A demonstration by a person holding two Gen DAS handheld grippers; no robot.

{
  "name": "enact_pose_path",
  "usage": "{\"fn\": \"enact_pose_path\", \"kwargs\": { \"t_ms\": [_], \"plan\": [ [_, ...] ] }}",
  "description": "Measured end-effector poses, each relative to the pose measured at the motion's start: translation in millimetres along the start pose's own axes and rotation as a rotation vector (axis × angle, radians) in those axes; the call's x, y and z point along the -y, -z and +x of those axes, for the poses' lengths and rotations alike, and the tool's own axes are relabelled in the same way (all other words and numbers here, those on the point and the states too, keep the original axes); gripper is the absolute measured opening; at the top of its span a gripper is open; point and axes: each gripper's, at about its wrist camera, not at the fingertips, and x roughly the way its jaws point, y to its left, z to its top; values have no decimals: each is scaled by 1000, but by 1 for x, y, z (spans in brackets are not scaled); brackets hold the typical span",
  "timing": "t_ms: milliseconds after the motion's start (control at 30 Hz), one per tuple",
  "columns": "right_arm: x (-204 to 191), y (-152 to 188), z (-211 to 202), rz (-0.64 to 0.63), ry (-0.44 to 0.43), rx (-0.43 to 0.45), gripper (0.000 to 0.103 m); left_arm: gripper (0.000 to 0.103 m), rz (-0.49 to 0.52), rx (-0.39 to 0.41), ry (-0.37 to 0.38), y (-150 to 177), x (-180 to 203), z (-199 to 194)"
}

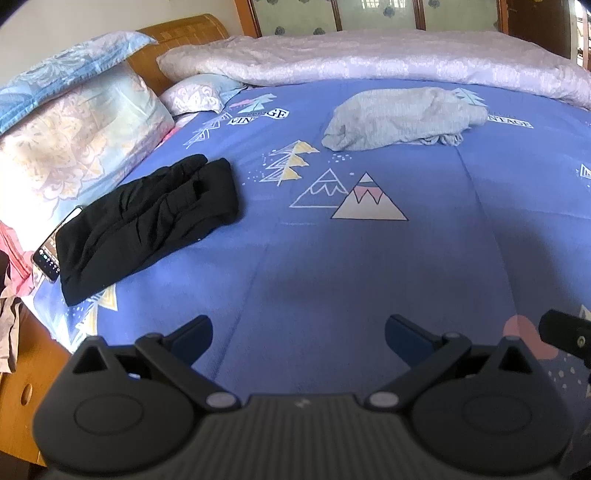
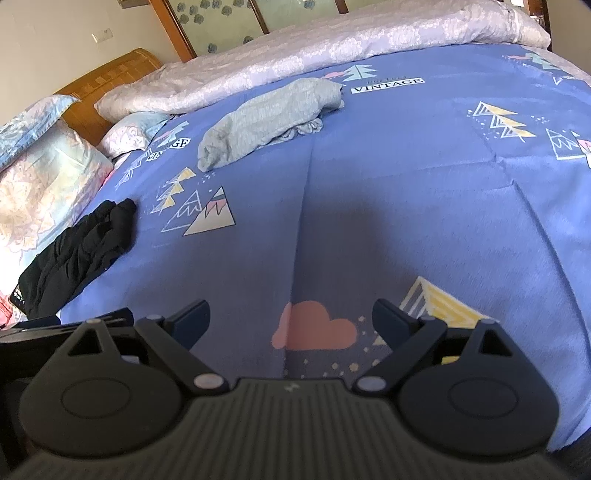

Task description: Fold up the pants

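A folded black pair of pants (image 1: 147, 218) lies on the blue bed sheet (image 1: 332, 266) at the left, near the pillows; it also shows in the right wrist view (image 2: 77, 254). A loosely bundled grey garment (image 1: 402, 118) lies farther back near the quilt, seen too in the right wrist view (image 2: 269, 118). My left gripper (image 1: 299, 334) is open and empty above the near part of the sheet. My right gripper (image 2: 291, 321) is open and empty above a pink cloud print. Part of the right gripper (image 1: 565, 332) shows at the left view's right edge.
A phone (image 1: 51, 251) lies partly under the black pants at the bed's left edge. Pillows (image 1: 74, 147) are stacked at the left against a wooden headboard (image 1: 184, 33). A pale lilac quilt (image 1: 369, 59) runs along the far side. The bed's wooden side (image 1: 22, 398) drops off at lower left.
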Motion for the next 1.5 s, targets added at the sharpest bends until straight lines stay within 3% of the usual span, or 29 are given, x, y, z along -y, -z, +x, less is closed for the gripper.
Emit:
{"fn": "enact_pose_path", "kwargs": {
  "t_ms": [1500],
  "plan": [
    [5,5,5,2,-14,-50,96,103,1,-62,-2,2,0,12]
  ]
}}
